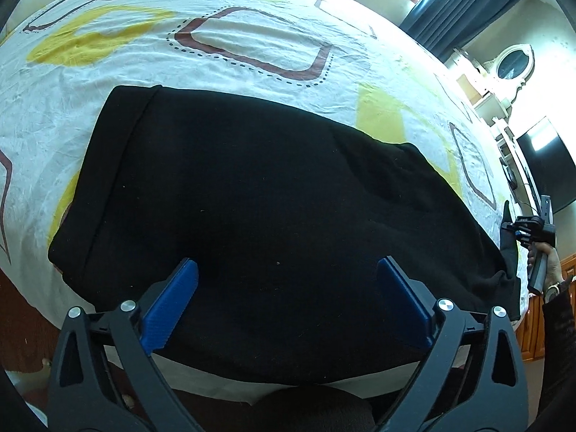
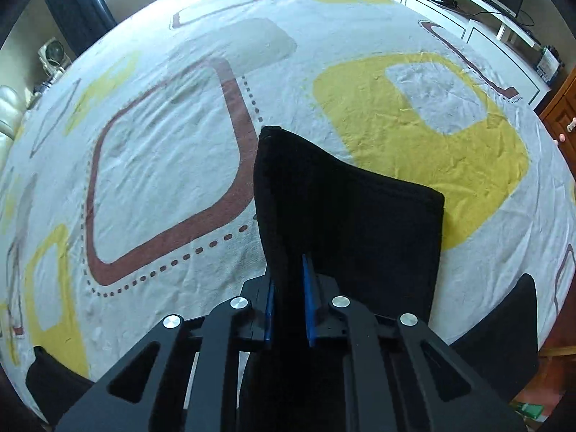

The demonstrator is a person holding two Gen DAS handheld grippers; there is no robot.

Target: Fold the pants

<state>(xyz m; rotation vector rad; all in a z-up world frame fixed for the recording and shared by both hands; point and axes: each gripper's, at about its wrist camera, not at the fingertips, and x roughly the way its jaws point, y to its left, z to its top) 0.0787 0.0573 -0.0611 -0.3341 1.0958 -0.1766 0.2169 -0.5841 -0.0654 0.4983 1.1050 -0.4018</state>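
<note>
I've got the left gripper (image 1: 288,288) hanging over the black pants (image 1: 273,223), its blue pads (image 1: 172,302) spread wide apart with nothing pinched between them, only dark fabric lying below. The pants stretch across the near part of the bed, folded into a broad slab, one hemmed edge off to the left in this view. Underneath is a white bedsheet (image 1: 252,46), wrinkled, printed with yellow patches and brown rounded squares trimmed in dotted lines.

Over at the far right of the left view I can see the right gripper (image 1: 518,230), held by a hand (image 1: 550,266) in a dark sleeve with a watch at the wrist, a strip of black cloth rising to it.

Switching to the right wrist camera: the right gripper (image 2: 289,306) is clamped down on the pants (image 2: 345,223), blue pads pressed close with cloth squeezed between them, and a flap of fabric stands up ahead of the jaws, lifted off the bedsheet (image 2: 151,165). The big yellow patch sits just behind that flap.

Around the room: dark curtains (image 1: 464,3) beside a bright window, a white unit with an oval mirror (image 1: 513,61), and a dark flat screen (image 1: 543,165) past the bed's far edge. From the right view, a low white cabinet (image 2: 468,18) with cables runs along the top, wooden furniture (image 2: 561,115) at the right, and a small fan (image 2: 54,54) in the upper left corner.
</note>
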